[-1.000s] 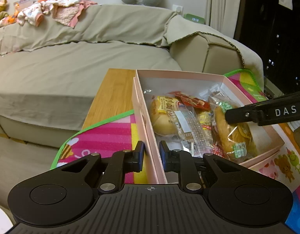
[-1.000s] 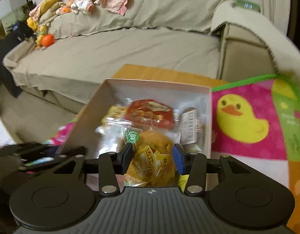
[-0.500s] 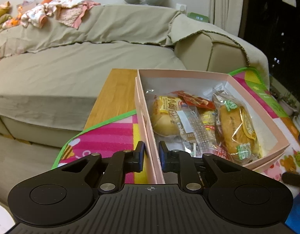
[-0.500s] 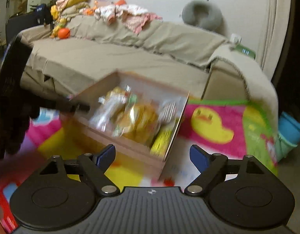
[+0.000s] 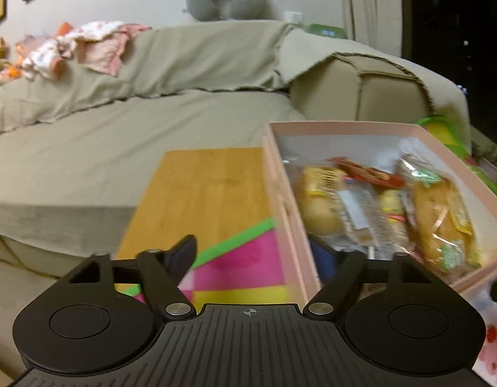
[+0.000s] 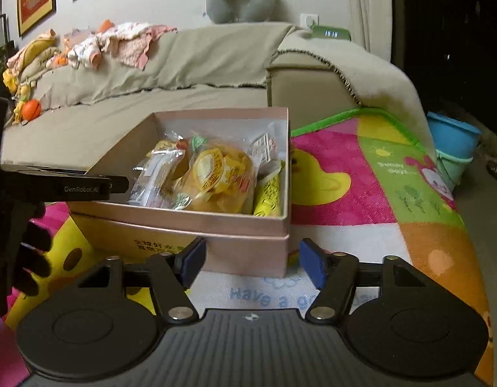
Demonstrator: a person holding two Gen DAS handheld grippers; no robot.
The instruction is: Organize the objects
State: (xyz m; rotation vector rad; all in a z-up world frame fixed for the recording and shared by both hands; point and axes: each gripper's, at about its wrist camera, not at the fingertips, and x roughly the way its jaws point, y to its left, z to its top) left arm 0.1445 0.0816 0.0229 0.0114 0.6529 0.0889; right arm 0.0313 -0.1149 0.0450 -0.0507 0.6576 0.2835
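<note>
A pink cardboard box (image 5: 282,213) (image 6: 216,222) sits on a colourful play mat, filled with several wrapped snacks, among them a bread bun (image 5: 439,213) (image 6: 216,177). My left gripper (image 5: 258,254) is open, its fingers astride the box's left wall, holding nothing. It also shows at the left of the right wrist view (image 6: 119,187), by the box's left side. My right gripper (image 6: 250,261) is open and empty, just in front of the box's near right corner.
A beige covered sofa (image 6: 184,64) with clothes and toys runs behind. A wooden board (image 5: 203,193) lies left of the box. The play mat (image 6: 377,187) spreads to the right. Blue tubs (image 6: 455,142) stand at far right.
My left gripper, shut on the box's left wall, has opened and let go. My right gripper released the bread bun into the box, pulled back and opened.
</note>
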